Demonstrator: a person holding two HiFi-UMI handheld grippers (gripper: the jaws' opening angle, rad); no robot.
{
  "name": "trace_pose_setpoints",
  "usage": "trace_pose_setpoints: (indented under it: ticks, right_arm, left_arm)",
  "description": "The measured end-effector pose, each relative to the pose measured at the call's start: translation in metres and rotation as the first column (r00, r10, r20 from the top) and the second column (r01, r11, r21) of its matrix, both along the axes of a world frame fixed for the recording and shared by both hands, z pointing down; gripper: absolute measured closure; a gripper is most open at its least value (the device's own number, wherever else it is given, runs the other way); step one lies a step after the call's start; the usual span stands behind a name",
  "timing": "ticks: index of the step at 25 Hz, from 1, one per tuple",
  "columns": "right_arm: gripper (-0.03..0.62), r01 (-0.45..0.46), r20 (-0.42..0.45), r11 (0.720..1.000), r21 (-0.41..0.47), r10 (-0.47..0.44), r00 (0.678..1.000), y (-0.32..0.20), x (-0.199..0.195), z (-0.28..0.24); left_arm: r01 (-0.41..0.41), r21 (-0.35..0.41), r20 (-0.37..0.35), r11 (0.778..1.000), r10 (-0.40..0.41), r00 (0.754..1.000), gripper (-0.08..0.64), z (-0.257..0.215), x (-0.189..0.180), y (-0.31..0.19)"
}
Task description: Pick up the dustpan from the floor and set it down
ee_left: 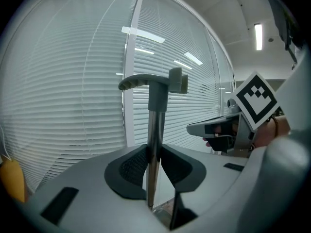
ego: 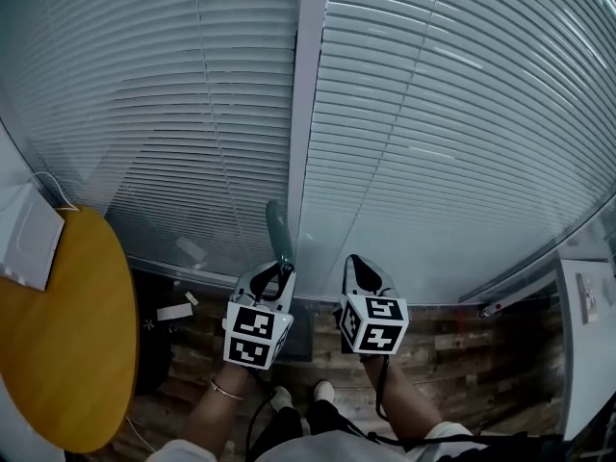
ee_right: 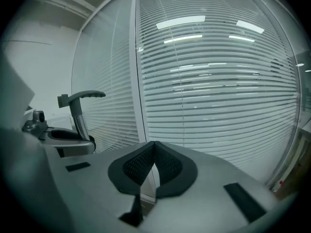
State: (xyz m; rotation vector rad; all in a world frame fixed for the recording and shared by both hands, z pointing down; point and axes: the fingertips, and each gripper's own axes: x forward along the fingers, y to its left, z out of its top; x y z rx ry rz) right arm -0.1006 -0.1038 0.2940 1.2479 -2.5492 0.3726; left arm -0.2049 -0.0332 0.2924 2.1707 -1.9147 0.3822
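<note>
Up in front of the blinds [ego: 433, 142], my left tongs [ee_left: 154, 152] are partly closed, with the pads pinching the upright metal shaft [ee_left: 154, 130] of the dustpan [ego: 279, 231]. Shaft runs straight up between the pads and drops out of sight below them. Grey plastic grip [ee_left: 148, 81] tops the shaft, bent over to the left in the left gripper view, well above the jaws. Head view: same grip pokes up past the left tongs, against the white mullion [ego: 306, 114]. Dark slab [ego: 294, 340] sits low between the two marker cubes. It could be the pan end, I cannot tell, nor whether it touches the floor.

My right tongs [ee_right: 154, 154] are closed, pads meeting tip to tip, nothing between them. They sit just beside the left tongs, apart from the dustpan, and both point at the blinds.

Wooden floor [ego: 462, 349] lies below. Round yellow bench [ego: 67, 345] is at far left, with a white pad [ego: 27, 243] at its top edge. Paper scraps [ego: 175, 312] lie on the floor near the bench. White cabinet [ego: 582, 335] stands at right. My shoes [ego: 322, 391] show under the tongs.
</note>
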Motion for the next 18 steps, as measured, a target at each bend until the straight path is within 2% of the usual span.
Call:
trace_pose_setpoints:
  ticks: [9,18]
  right_arm:
    - [0.56,-0.022,-0.052,0.996,-0.082,0.018,0.998,0.002,0.002,0.073]
    - [0.56,-0.055,-0.048,0.985,-0.161,0.048,0.998,-0.004,0.009,0.144]
  left_arm:
    - [-0.022,-0.081,0.005,0.996,0.022,1.0,0.463,0.066,0.0,-0.003]
    - [-0.031,-0.133,0.03,0.991,0.035,0.999,0.463,0.14,0.014,-0.008]
